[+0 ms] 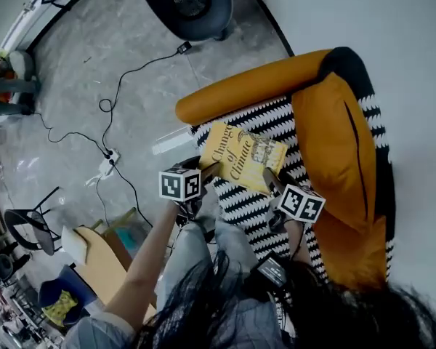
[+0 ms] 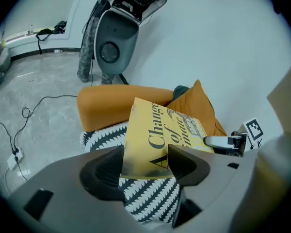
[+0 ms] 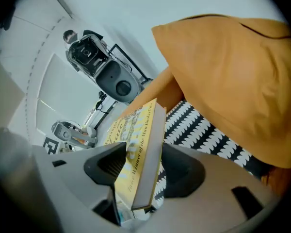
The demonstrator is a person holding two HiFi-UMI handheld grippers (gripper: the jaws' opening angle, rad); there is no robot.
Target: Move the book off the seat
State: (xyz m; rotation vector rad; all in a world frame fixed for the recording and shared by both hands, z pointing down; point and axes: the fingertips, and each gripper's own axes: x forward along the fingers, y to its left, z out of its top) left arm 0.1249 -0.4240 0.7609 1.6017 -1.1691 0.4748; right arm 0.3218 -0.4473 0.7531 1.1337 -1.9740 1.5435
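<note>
A yellow book hangs tilted just above the black-and-white patterned seat of an orange armchair. My left gripper is shut on the book's near left corner. My right gripper is shut on its near right edge. In the left gripper view the book rises from between the jaws of the left gripper, and the right gripper clamps its far side. In the right gripper view the book stands edge-on inside the right gripper, with the left gripper beyond it.
An orange cushion leans on the chair back, with an orange armrest at the seat's far side. A dark round machine stands on the grey floor, with cables and a power strip. A folding chair and boxes are at lower left.
</note>
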